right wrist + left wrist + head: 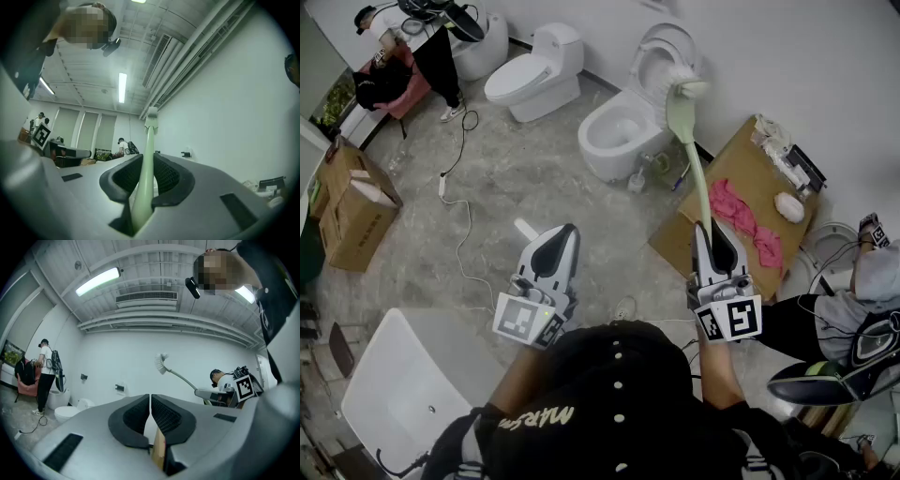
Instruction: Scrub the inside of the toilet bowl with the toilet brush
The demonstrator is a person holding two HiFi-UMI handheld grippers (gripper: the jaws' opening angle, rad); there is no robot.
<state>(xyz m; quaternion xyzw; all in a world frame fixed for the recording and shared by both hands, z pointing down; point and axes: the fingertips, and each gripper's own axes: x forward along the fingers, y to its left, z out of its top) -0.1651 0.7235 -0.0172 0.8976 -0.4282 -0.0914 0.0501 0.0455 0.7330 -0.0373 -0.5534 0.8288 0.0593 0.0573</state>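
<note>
Approach step: your right gripper (pixel 707 230) pinched the toilet brush (pixel 697 173) above the upper-centre toilet bowl (pixel 607 161), your left gripper (pixel 567 232) pressed together, empty; the next move called for lowering the bristles inside.

Left gripper (pixel 150 398) jaws together, apparently on nothing; toilet brush (pixel 161 363) aloft beyond them.

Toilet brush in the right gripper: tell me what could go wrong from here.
1. The right gripper clamps the pale green long-handled toilet brush near the handle's end, far from the bristle head. The head may twist or slip in the jaws when pressed into the bowl.
2. Small items stand on the floor beside the white toilet bowl; a careless downward swing could knock them over.
</note>
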